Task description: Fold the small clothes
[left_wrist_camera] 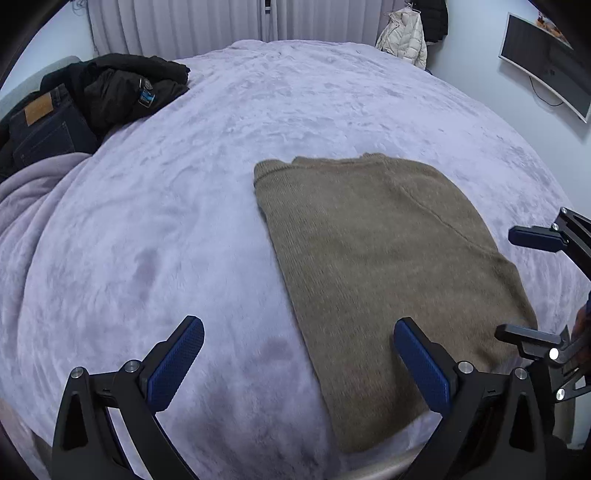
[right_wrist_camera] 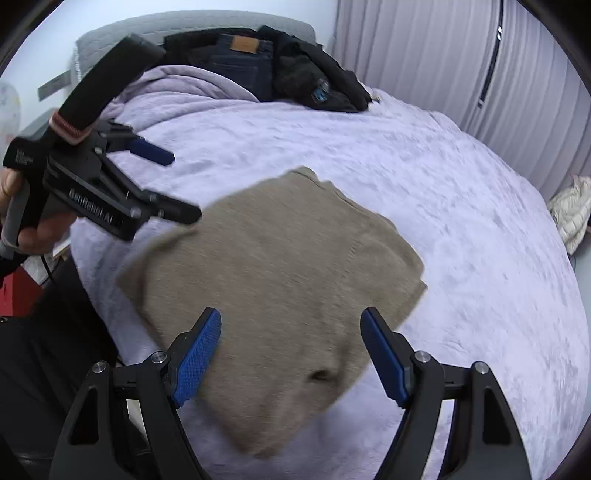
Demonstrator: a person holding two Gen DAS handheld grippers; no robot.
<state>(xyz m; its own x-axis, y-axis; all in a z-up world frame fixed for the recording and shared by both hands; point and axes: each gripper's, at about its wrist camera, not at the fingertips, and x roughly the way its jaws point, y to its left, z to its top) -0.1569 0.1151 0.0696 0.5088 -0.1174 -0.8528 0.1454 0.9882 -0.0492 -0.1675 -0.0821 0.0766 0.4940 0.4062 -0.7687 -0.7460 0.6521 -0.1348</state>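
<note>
A tan knitted sweater (left_wrist_camera: 376,266) lies folded flat on the lilac blanket (left_wrist_camera: 184,221) of the bed. My left gripper (left_wrist_camera: 299,328) hangs open above the sweater's near left edge, nothing between its blue pads (left_wrist_camera: 177,363). The right gripper (left_wrist_camera: 517,288) shows at the right edge of the left wrist view, open beside the sweater. In the right wrist view the right gripper (right_wrist_camera: 291,321) stands open over the sweater (right_wrist_camera: 273,280), holding nothing. The left gripper (right_wrist_camera: 173,184) is at the upper left there, held by a hand (right_wrist_camera: 33,229), jaws apart over the sweater's far corner.
A pile of dark clothes and jeans (left_wrist_camera: 74,107) lies at the bed's far left corner. Curtains (left_wrist_camera: 207,22) hang behind the bed. A cream jacket (left_wrist_camera: 404,35) hangs at the back right, with a monitor (left_wrist_camera: 546,66) on the wall. The bed's near edge runs just below the grippers.
</note>
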